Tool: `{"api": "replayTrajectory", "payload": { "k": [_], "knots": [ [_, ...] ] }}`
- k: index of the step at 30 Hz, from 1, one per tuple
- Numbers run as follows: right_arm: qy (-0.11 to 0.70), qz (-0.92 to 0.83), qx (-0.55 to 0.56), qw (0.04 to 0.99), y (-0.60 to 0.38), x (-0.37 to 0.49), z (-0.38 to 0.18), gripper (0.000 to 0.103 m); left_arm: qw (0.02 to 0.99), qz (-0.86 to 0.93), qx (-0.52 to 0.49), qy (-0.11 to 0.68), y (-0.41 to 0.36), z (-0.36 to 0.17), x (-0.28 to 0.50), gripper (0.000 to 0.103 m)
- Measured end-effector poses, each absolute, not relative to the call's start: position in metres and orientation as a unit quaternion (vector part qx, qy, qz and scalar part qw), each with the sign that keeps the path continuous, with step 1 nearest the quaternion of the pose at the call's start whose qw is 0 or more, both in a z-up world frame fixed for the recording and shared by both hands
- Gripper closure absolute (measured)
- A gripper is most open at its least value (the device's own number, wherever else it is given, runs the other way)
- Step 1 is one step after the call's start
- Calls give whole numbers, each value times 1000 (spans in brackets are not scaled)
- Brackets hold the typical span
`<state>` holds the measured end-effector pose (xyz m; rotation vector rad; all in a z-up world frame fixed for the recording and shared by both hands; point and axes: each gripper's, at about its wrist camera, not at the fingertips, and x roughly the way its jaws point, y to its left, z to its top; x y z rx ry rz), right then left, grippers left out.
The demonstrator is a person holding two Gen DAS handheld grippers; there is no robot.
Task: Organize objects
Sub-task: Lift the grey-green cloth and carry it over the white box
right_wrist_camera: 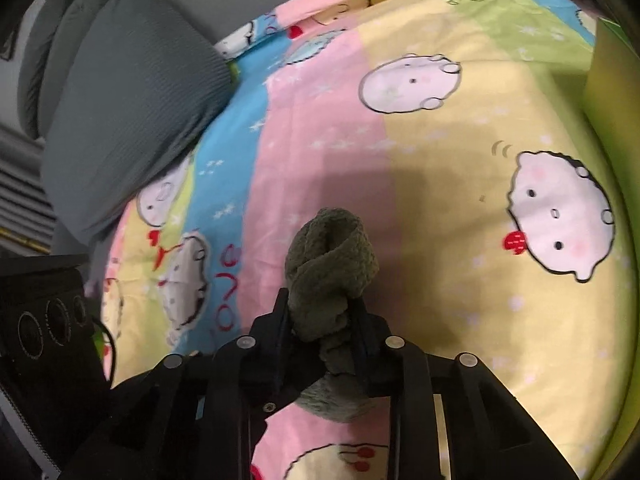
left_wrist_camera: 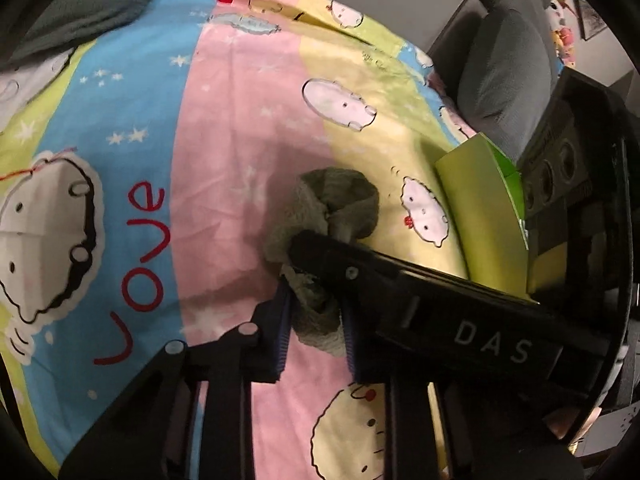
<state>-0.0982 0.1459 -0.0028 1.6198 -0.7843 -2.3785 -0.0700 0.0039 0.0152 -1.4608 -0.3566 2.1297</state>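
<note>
On the bed's cartoon-print sheet (left_wrist_camera: 224, 168), left of the green box (left_wrist_camera: 484, 208), lies a bunched grey-green sock (left_wrist_camera: 340, 200). Left tongs (left_wrist_camera: 316, 320) are clamped on its near end. Right tongs (right_wrist_camera: 320, 320) pinch the same sock (right_wrist_camera: 332, 256) just beside them. Grey pillows (right_wrist_camera: 128, 112) sit well apart from the sock, at the bed's edge.

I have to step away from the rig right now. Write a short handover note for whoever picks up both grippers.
Left gripper: shut on the green sock bundle.
Right gripper: shut on the same bundle, from the other side.
The bundle sits low over the cartoon bedsheet; a green box is to the right of it, a grey pillow at the bed's edge.
Done: bundle grasped.
Left: stowing it; destination unclear.
</note>
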Motion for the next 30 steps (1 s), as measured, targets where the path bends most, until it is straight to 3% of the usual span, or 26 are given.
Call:
{"api": "replayTrajectory", "payload": {
  "k": [17, 30],
  "knots": [
    [-209, -872, 423, 132, 116, -78, 76, 74, 264, 871, -401, -100, -15, 84, -41, 84],
    [-189, -899, 367, 149, 109, -60, 105, 74, 250, 901, -346, -74, -20, 109, -23, 85]
  ]
}}
